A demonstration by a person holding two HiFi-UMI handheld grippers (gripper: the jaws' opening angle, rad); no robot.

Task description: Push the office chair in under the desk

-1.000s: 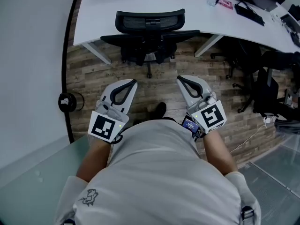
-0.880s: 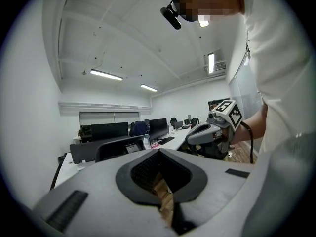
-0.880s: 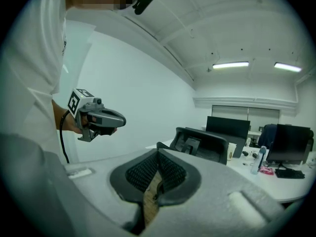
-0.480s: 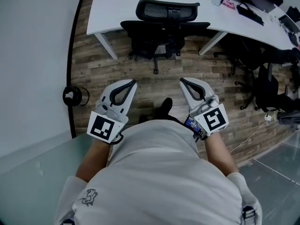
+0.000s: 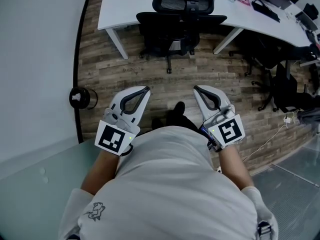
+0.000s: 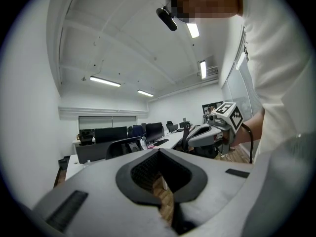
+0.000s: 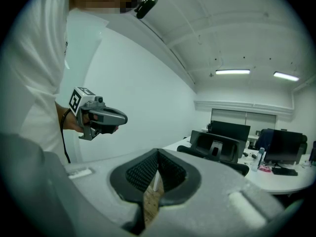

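At desk (image 5: 122, 11), office chair (image 5: 184, 4) — base (image 5: 169, 61) in head view only; left tool (image 5: 145, 89), right tool (image 5: 195, 88) closed.

Desk (image 5: 116, 6) far side cut off by head view's top edge; clutter (image 5: 265, 6) on it too small to identify; office chair (image 5: 184, 4) base partly hidden under seat.

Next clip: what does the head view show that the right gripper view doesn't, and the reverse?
Head view only: the office chair's wheeled base, a round black object by the wall, the person's shoe, and the right gripper from above. Right gripper view only: ceiling lights, monitors on the desk, and that gripper's jaws closed with nothing between them. Both: the office chair at the white desk, and the left gripper.
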